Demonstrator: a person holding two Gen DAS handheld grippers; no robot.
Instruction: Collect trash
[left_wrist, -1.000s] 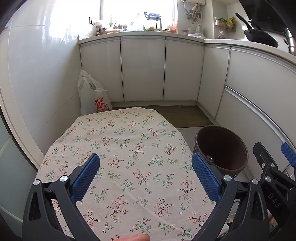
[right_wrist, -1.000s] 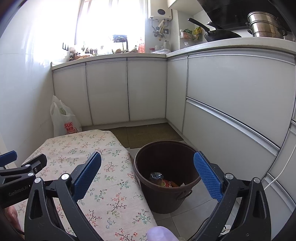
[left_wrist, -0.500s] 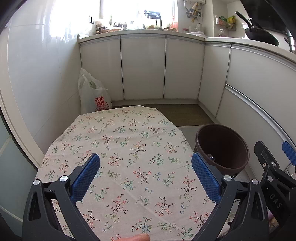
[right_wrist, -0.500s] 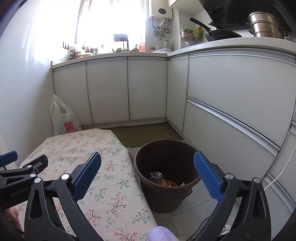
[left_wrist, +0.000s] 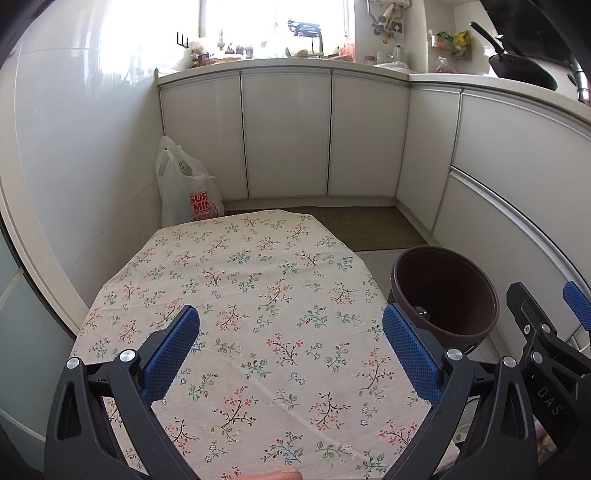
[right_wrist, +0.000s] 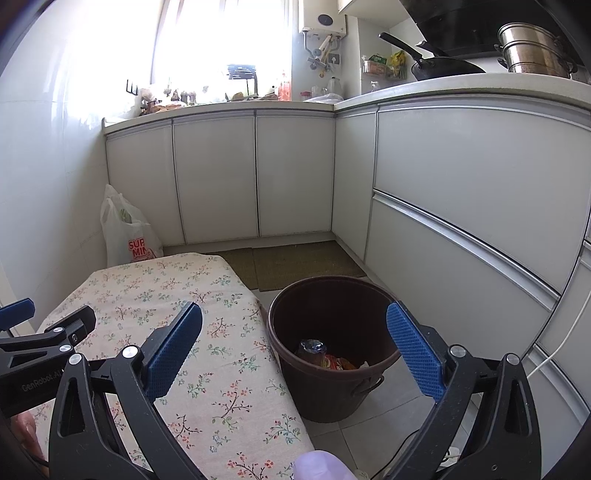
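A brown plastic bin (right_wrist: 332, 347) stands on the tiled floor just right of a table with a flowered cloth (left_wrist: 251, 295). Inside it lie a crushed clear bottle (right_wrist: 312, 346) and a red-orange wrapper (right_wrist: 338, 363). My left gripper (left_wrist: 291, 347) hovers open over the cloth with nothing between its blue pads. My right gripper (right_wrist: 295, 347) is open too, held above the bin's near rim and the table's right edge. In the left wrist view the bin (left_wrist: 443, 295) shows at the right, and the right gripper (left_wrist: 546, 332) pokes in at the far right.
A white shopping bag (left_wrist: 188, 192) leans in the far left corner against the wall. White cabinets (right_wrist: 258, 177) run along the back and right under a cluttered counter. Green mats (right_wrist: 295, 262) lie on the floor beyond the bin. A white cable (right_wrist: 561, 343) hangs at the right.
Both views have shifted only slightly; the left gripper has drawn back a little, so the table and bin sit a touch farther away. Both grippers stay open.
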